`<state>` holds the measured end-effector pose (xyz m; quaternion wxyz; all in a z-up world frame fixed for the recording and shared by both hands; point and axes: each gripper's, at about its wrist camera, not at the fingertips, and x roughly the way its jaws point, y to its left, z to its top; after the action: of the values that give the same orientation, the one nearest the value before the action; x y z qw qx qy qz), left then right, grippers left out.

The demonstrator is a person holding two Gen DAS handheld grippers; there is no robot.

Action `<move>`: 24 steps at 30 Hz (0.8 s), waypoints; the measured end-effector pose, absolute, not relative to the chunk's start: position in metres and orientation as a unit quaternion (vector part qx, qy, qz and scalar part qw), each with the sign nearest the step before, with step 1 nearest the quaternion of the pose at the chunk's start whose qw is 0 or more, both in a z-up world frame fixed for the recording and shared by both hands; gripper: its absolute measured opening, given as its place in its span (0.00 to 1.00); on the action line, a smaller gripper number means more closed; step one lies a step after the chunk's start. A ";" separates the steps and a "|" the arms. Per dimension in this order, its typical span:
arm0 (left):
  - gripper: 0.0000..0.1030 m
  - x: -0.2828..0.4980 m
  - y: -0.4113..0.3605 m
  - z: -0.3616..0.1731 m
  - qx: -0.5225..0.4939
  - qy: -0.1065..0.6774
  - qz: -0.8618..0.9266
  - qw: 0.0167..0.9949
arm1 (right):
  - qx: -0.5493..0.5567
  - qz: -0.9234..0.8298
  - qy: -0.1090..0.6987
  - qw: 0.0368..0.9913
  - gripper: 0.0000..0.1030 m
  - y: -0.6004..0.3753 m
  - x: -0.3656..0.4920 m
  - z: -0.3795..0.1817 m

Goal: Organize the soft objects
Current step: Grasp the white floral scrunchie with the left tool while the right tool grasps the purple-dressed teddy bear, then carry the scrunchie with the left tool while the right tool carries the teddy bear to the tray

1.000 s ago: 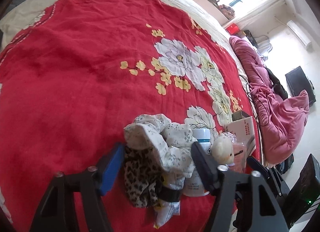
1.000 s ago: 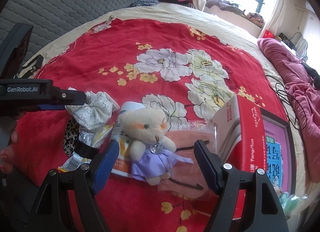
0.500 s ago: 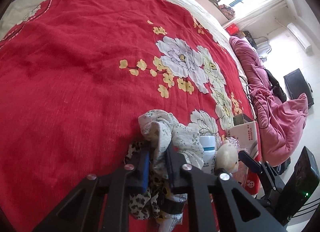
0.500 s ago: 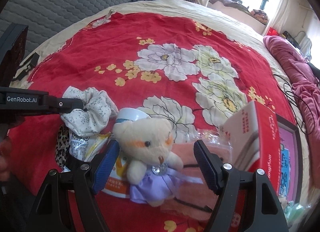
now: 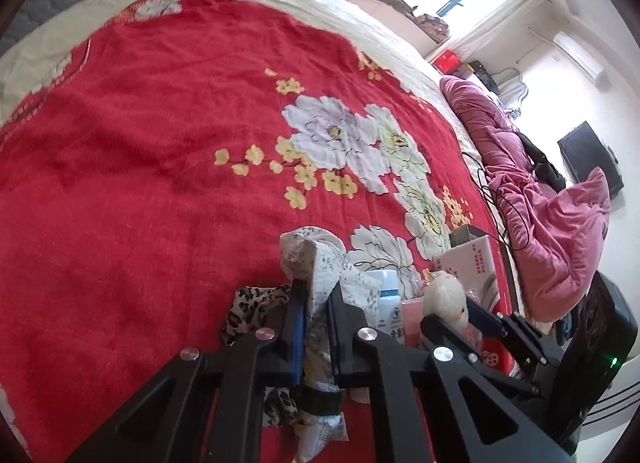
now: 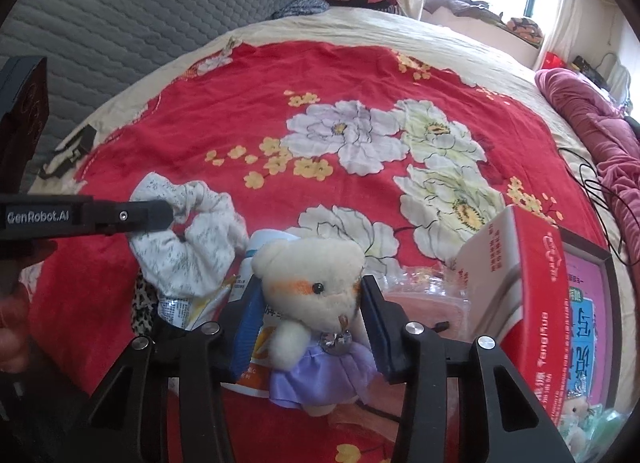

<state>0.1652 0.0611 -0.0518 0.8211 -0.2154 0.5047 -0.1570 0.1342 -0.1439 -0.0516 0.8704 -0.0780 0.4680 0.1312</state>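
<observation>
My left gripper (image 5: 318,295) is shut on a white floral scrunchie (image 5: 316,259), which it holds just above the pile; the scrunchie also shows in the right wrist view (image 6: 192,239), pinched by the left fingers (image 6: 152,215). My right gripper (image 6: 308,303) is shut on the head of a cream teddy bear in a purple dress (image 6: 312,283); the bear also shows in the left wrist view (image 5: 444,297). A leopard-print scrunchie (image 5: 252,303) lies on the red floral bedspread (image 5: 140,163) under the left gripper.
A white bottle with an orange label (image 6: 256,347), a snack packet (image 6: 188,311), a pink packaged cloth (image 6: 424,299), a red and white box (image 6: 516,275) and a framed picture (image 6: 588,327) lie near the bed's front edge. A pink quilt (image 5: 552,215) lies at the right.
My left gripper shut on the white scrunchie and lifted it. My right gripper closed in from wide open and now grips the bear's head.
</observation>
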 end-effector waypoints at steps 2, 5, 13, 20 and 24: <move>0.10 0.161 0.058 -0.044 -0.209 0.499 -0.159 0.826 | -0.073 0.133 0.465 0.872 0.47 -0.147 0.132 -0.046; 0.10 0.152 0.053 -0.032 -0.194 0.489 -0.162 0.835 | -0.065 0.133 0.462 0.874 0.47 -0.150 0.129 -0.039; 0.10 0.133 0.041 0.001 -0.160 0.469 -0.166 0.853 | -0.057 0.136 0.445 0.883 0.47 -0.153 0.116 -0.017; 0.10 0.118 0.031 0.025 -0.141 0.453 -0.168 0.864 | -0.050 0.138 0.431 0.891 0.47 -0.157 0.103 0.002; 0.10 0.109 0.024 0.036 -0.132 0.447 -0.172 0.868 | -0.048 0.138 0.422 0.895 0.47 -0.160 0.095 0.013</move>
<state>0.1091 0.0235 0.0362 0.8677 -0.1316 0.4474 -0.1718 0.0948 -0.1604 0.0126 0.8947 -0.0479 0.4223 0.1378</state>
